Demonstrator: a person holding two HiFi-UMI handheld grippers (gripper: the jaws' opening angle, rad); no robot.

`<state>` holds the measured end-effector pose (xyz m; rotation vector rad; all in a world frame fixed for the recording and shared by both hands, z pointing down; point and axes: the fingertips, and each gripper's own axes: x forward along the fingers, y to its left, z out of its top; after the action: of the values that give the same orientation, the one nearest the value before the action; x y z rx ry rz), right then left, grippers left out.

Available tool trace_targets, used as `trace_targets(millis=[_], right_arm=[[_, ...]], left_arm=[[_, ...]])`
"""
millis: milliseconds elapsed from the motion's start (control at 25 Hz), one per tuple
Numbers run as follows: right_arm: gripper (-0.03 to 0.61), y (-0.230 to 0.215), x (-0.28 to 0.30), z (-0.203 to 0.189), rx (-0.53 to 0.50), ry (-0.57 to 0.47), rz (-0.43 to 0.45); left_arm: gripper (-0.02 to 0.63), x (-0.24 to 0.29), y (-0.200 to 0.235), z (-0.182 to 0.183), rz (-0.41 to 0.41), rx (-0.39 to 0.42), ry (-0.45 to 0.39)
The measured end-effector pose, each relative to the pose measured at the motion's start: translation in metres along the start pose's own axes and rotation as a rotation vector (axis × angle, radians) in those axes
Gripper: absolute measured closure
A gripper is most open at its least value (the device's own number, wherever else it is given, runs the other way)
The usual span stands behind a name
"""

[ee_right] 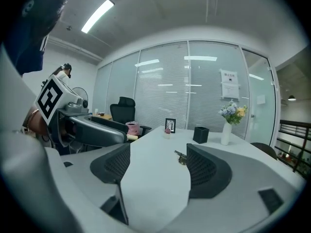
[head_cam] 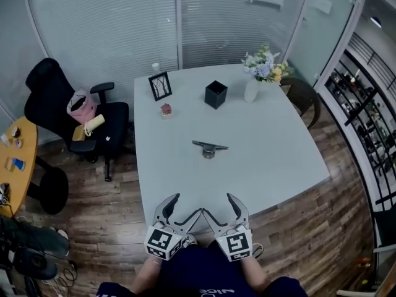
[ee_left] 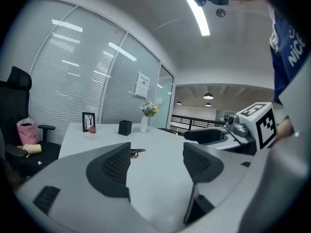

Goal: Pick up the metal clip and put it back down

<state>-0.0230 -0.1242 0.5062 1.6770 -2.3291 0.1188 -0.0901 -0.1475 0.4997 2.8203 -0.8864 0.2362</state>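
The metal clip lies flat near the middle of the white table. Both grippers hover side by side at the table's near edge, well short of the clip. My left gripper is open with nothing between its jaws, and so is my right gripper. In the left gripper view the clip shows far ahead, just past the left jaw, with bare tabletop in the open gripper's gap. In the right gripper view the clip lies ahead beside the right jaw of the open gripper.
At the table's far side stand a black square holder, a framed picture, a small pink ornament and a white vase of flowers. A black office chair with a pink bag stands to the left.
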Motion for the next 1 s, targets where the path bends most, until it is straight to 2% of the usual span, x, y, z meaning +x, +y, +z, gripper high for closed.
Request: trace_targets(millis=[200, 400, 760, 920, 1000], right_arm=[[0.224, -0.008, 0.009, -0.002, -0.017, 0.026, -0.008], [0.227, -0.030, 0.021, -0.004, -0.039, 0.048, 0.001], [0.229, -0.081, 0.069, 0.007, -0.111, 0.053, 0.076], [0.236, -0.112, 0.116, 0.008, -0.193, 0.068, 0.120], [0.241, -0.121, 0.138, 0.007, -0.243, 0.083, 0.153]], left_arm=[[0.275, -0.002, 0.021, -0.001, 0.029, -0.016, 0.005], [0.275, 0.007, 0.028, -0.005, 0.037, -0.066, 0.000], [0.275, 0.032, 0.050, 0.011, 0.174, -0.070, -0.021], [0.278, 0.041, 0.065, 0.009, 0.229, -0.118, -0.003], [0.278, 0.040, 0.071, 0.012, 0.276, -0.102, -0.012]])
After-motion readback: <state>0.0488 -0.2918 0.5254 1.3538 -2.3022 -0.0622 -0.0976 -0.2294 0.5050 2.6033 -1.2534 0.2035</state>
